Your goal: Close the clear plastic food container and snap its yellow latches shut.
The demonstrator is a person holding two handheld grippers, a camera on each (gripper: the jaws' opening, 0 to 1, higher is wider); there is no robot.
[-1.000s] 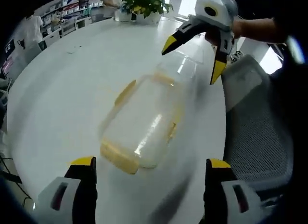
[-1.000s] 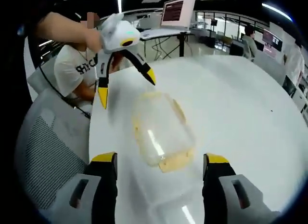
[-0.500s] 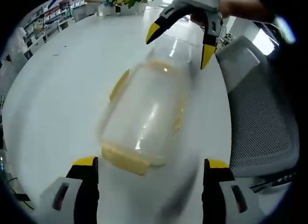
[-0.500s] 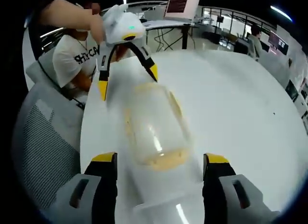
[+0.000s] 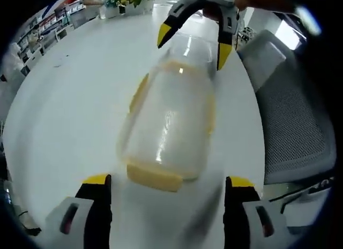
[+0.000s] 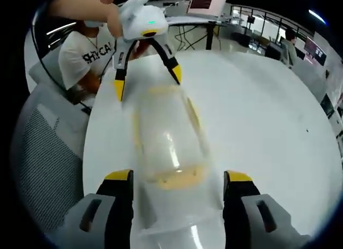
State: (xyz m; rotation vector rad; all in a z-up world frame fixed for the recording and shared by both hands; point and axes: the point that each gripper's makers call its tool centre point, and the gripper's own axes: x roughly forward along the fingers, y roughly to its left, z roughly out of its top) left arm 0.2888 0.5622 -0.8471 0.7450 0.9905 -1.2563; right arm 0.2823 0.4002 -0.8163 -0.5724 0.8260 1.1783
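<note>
Both grippers spread wide at opposite ends of the container.

Left gripper [image 5: 163,185] and right gripper [image 6: 177,179] have jaws wide apart, gripping nothing. The clear plastic container [image 5: 170,126] lies on the white table [image 5: 69,99], long axis running between the grippers, a yellow latch [image 5: 154,175] at its near end.

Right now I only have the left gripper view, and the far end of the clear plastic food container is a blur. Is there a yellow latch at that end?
Observer: Yes. The right gripper view shows a yellow latch across that end of the clear plastic food container. It lies between the open jaws of the right claw, though I cannot tell if they touch it.
Operator: What is behind my left claw?
Observer: A person in a white printed T-shirt sits just past the edge of the round white table, behind the left claw.
</note>
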